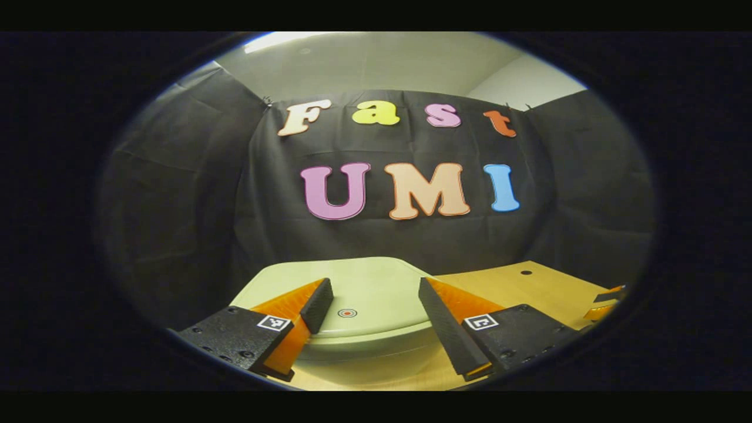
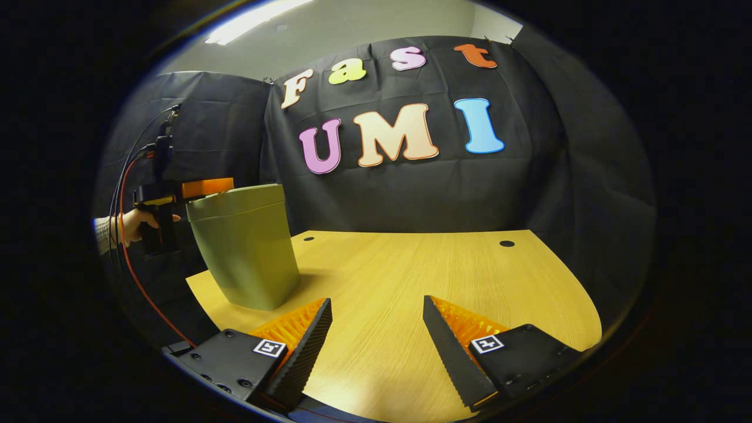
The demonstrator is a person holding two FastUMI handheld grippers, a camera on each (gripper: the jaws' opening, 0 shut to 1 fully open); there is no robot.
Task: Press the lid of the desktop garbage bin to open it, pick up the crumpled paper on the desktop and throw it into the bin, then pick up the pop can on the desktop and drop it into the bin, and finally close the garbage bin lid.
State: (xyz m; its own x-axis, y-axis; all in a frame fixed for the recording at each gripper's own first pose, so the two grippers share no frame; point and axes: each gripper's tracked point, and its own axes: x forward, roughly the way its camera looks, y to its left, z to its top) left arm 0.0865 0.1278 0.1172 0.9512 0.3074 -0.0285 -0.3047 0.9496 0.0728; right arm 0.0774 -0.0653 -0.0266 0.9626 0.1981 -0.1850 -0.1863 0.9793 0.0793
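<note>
Hovering low in frame, left gripper point(image 1: 376, 302) spread wide above closed pale green plastic bin lid point(image 1: 364, 288); light wooden tabletop point(image 1: 529, 291) lying lower right.

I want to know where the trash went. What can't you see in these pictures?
- Inside of the bin: in both gripper views its closed lid covers it.
- The bin's far side: right gripper view, its own body hides it.
- Table front edge: cut off by the right gripper.

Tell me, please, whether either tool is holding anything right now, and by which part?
Nothing is held. The left tool is open above the bin's closed lid; the right tool is open over the bare table.
</note>
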